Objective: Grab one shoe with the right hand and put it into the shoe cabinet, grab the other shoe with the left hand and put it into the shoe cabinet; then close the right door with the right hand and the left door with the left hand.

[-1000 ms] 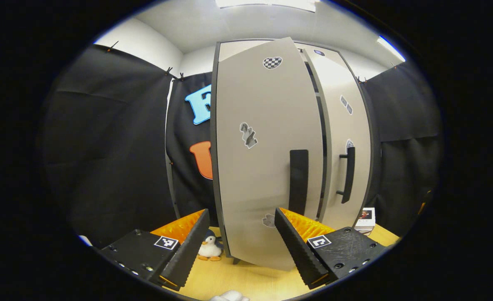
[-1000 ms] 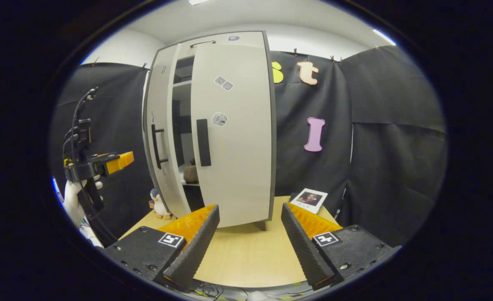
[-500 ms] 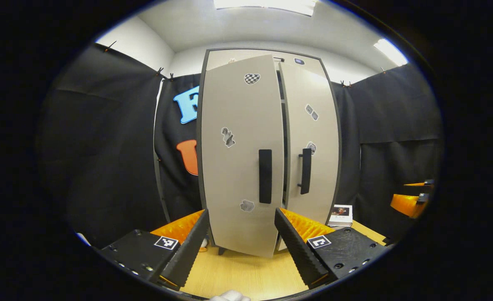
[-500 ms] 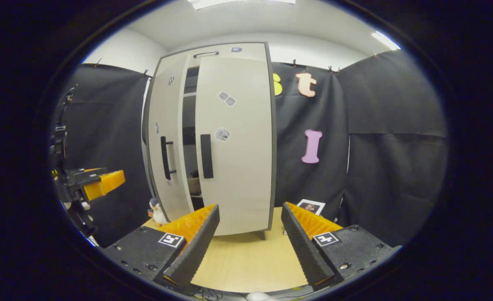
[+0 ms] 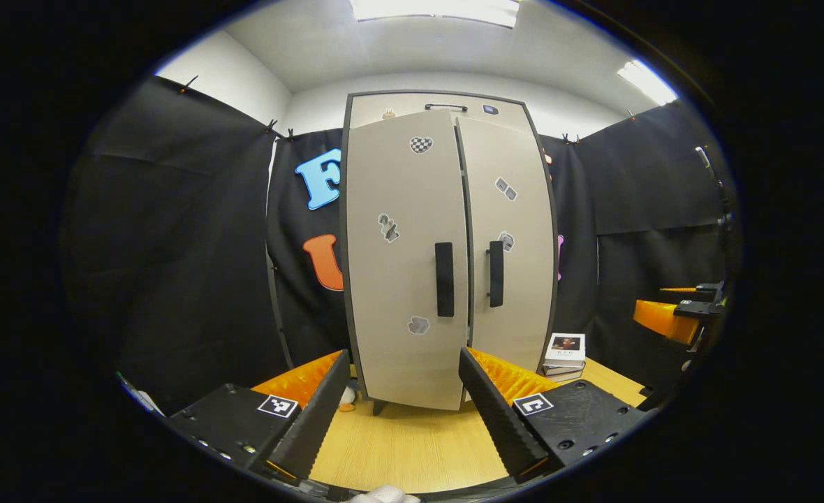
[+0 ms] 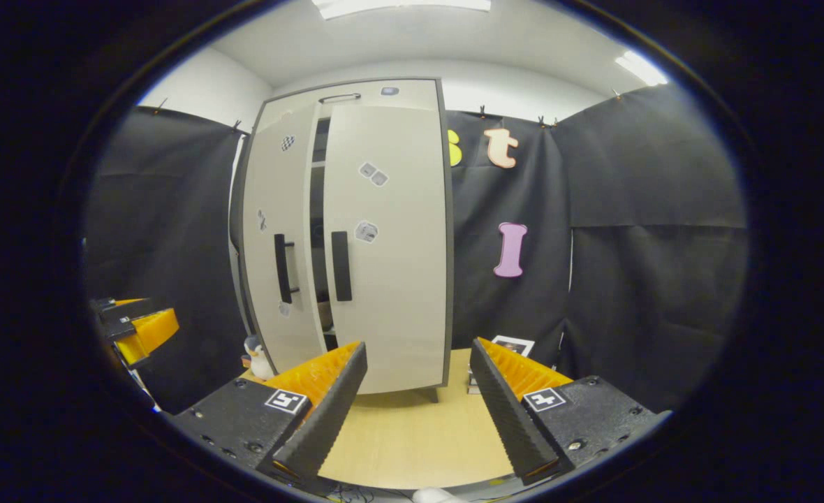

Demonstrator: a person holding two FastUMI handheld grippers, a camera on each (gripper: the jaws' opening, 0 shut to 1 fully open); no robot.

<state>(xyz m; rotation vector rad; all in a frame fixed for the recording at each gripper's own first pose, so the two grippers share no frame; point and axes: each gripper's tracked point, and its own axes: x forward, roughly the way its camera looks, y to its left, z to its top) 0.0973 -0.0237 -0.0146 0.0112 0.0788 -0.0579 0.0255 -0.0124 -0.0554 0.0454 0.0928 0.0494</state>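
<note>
The grey shoe cabinet (image 5: pixel 412 105) stands upright on the wooden table (image 5: pixel 419 447). Its left door (image 5: pixel 394 279) and right door (image 5: pixel 517 279) nearly meet in the left gripper view. From the right gripper view the left door (image 6: pixel 269 265) stands slightly ajar, leaving a narrow dark gap (image 6: pixel 316 209) beside the right door (image 6: pixel 391 265). The doors hide the inside. My left gripper (image 5: pixel 401 409) is open and empty, back from the left door. My right gripper (image 6: pixel 419 409) is open and empty, facing the right door. The other gripper shows at the edge of each view, the right gripper (image 5: pixel 670 318) and the left gripper (image 6: pixel 136 328).
A small penguin toy (image 6: pixel 255 356) sits on the table at the cabinet's left foot. A short stack of books (image 5: pixel 564 353) lies to the cabinet's right. Black cloth walls close in the booth on both sides.
Both grippers have drawn back from the cabinet. The left door has swung inward, and the gap between the doors has narrowed to a slit.
</note>
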